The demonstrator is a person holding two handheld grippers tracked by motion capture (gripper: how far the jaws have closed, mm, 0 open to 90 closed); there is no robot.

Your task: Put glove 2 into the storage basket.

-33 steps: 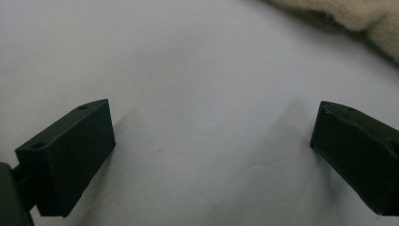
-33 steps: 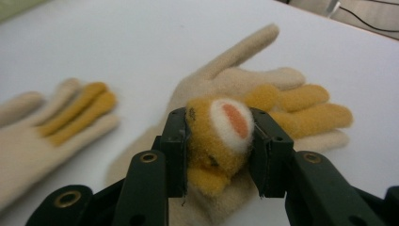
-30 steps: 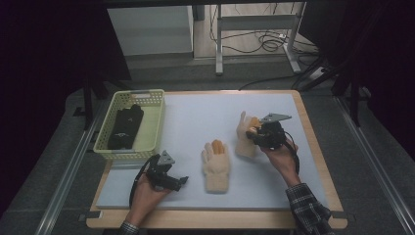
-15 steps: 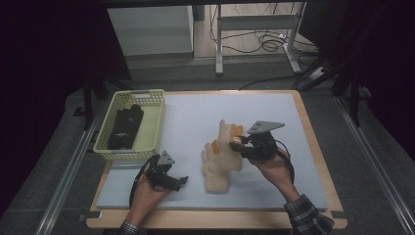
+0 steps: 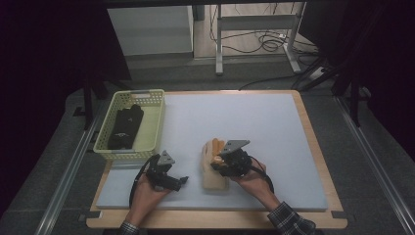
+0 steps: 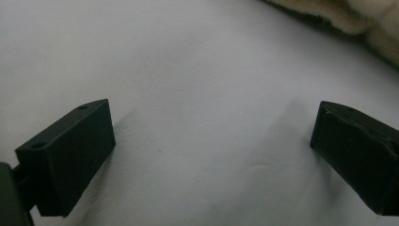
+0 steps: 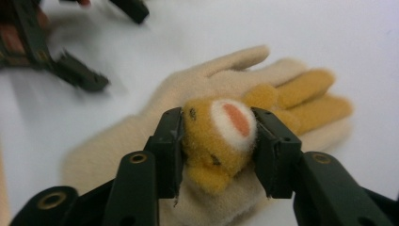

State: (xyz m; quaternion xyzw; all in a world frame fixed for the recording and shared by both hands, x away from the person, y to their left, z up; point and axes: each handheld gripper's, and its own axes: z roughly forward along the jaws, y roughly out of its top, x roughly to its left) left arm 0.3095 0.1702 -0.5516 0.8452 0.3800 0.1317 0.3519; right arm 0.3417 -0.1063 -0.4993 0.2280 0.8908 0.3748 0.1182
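1. High view: no legible text, label, brand, number or sign on any surface.
2. Left gripper view: no markings readable.
3. Right gripper view: no print or lettering readable.

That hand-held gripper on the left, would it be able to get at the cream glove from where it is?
Probably yes. The left hand-held gripper has its jaws open, with bare mat between it and the cream glove. The right hand-held gripper sits over the glove's fingers, so the cuff end looks freer.
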